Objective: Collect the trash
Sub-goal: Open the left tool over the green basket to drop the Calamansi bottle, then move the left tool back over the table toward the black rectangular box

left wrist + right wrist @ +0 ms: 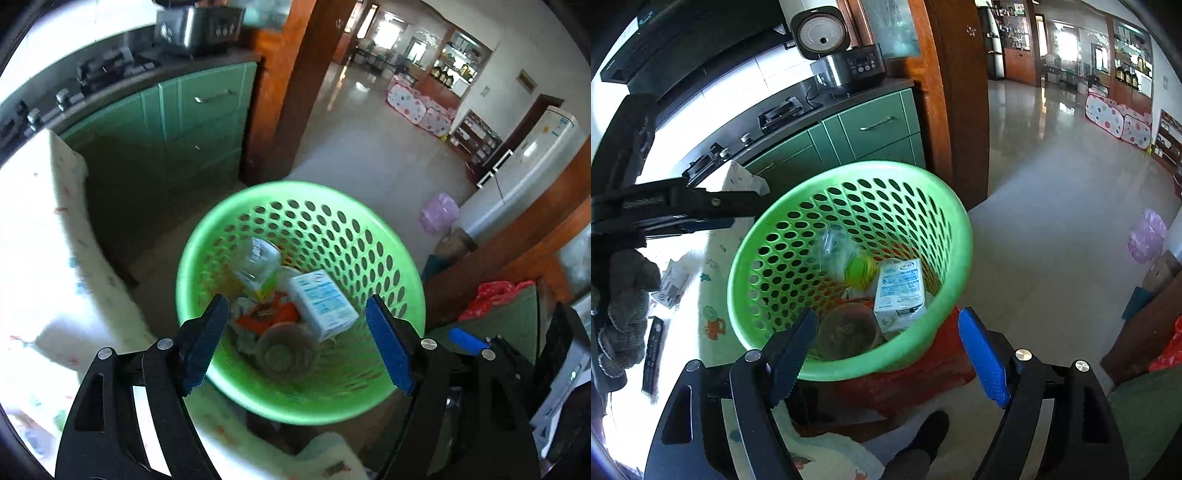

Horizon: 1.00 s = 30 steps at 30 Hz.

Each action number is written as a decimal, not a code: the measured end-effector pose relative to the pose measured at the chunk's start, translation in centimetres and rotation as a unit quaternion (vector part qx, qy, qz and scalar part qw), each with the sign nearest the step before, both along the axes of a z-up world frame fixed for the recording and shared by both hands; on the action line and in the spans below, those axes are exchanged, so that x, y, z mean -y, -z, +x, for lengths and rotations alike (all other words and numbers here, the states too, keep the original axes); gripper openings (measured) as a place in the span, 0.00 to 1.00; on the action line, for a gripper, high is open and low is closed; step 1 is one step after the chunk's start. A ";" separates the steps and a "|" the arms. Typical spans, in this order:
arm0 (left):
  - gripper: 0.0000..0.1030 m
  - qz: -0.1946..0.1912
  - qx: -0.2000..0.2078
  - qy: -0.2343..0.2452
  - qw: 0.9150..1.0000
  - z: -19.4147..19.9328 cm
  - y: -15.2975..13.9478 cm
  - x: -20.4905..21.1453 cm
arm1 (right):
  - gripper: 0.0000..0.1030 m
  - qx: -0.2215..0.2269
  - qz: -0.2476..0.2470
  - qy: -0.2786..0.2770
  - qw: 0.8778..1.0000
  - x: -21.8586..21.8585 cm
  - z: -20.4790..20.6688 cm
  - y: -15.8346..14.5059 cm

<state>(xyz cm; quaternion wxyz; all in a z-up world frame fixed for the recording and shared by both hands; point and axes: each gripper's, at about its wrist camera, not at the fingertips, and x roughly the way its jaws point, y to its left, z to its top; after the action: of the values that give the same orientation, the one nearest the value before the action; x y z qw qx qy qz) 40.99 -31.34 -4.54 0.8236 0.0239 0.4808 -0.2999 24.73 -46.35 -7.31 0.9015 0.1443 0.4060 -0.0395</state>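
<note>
Blue-printed white carton (pixel 322 304), writing illegible

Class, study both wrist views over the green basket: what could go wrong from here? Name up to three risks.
1. The green basket appears to rest on a red stool beside the table; a knock from either open gripper might tip it.
2. The plastic bottle is blurred, apparently falling, and might bounce out.
3. The left gripper and right gripper hover close together and could collide.
</note>
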 end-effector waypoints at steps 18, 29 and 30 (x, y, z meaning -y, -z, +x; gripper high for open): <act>0.74 0.040 0.042 -0.102 0.993 -9.4 -3.3 -18.3 | 0.76 0.047 -0.008 -0.082 0.996 -9.3 -2.8 -4.7; 0.74 0.076 -0.003 -0.120 0.990 -10.1 3.0 -19.9 | 0.77 0.049 -0.020 -0.100 0.994 -12.0 -3.3 -5.6; 0.74 0.080 -0.003 -0.121 0.989 -10.0 3.4 -19.7 | 0.77 0.049 -0.020 -0.100 0.994 -12.0 -3.3 -5.7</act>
<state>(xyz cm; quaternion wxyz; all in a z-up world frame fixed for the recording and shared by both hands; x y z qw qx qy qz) 31.03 -11.64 -7.90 0.8476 0.0308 0.5053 -0.1589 21.41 -34.35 -1.62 0.9224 0.0867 0.3730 0.0494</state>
